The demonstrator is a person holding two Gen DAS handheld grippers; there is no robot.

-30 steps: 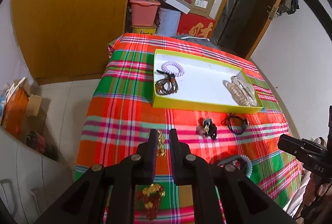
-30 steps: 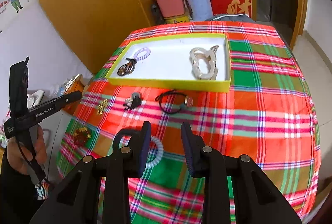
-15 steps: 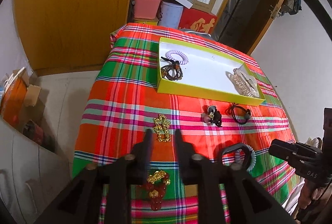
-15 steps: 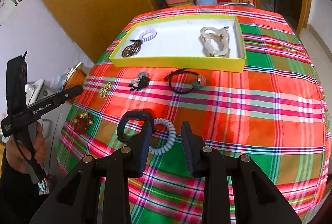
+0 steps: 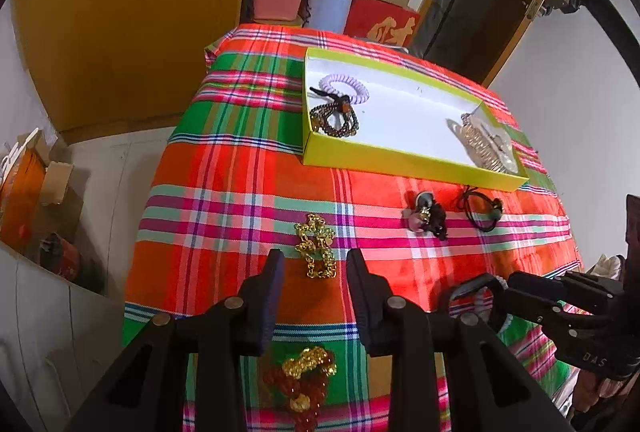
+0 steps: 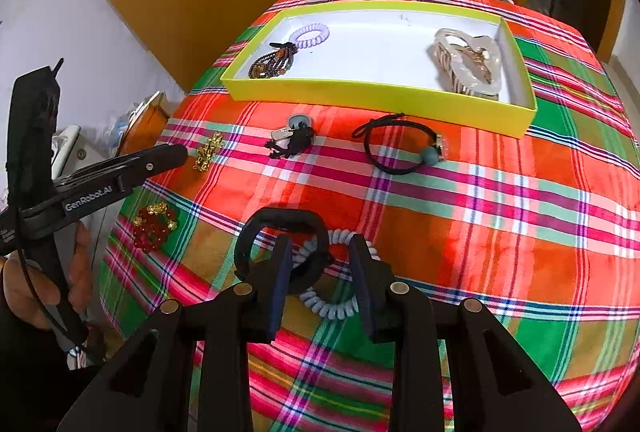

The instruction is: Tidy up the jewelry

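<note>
Your right gripper (image 6: 318, 274), jaws apart over the pale coil tie (image 6: 334, 306) below the yellow tray (image 6: 372, 97), may snag the overlapping black band (image 6: 280, 222) too.

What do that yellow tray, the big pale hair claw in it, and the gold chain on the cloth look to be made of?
Yellow tray: likely cardboard, matte, with thin folded walls and a white inside. Hair claw: seemingly glossy translucent plastic, pearly, with visible teeth. Gold chain: shiny gold-coloured links, probably metal or plated; the pictures can't settle which.
</note>
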